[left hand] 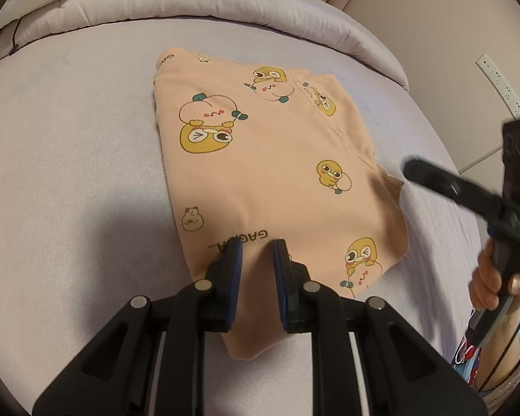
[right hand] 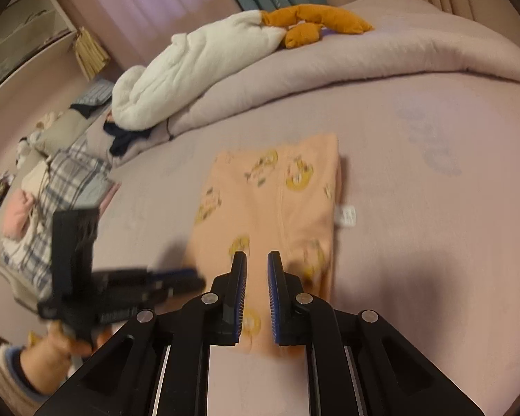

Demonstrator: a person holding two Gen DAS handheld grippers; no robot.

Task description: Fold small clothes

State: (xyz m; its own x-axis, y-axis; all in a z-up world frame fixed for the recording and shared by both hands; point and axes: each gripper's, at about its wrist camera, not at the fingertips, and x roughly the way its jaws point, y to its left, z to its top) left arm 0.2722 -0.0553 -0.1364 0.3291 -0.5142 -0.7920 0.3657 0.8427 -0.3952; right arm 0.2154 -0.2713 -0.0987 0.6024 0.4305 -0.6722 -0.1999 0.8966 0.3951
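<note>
Garment (left hand: pixel 260 173) near edge perhaps behind fingers (left hand: pixel 230 277)

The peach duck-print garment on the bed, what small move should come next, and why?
Probably lift both grippers away. The peach garment already lies folded in a neat rectangle on the bed, and the left gripper and right gripper both hang open over it, holding nothing.
</note>
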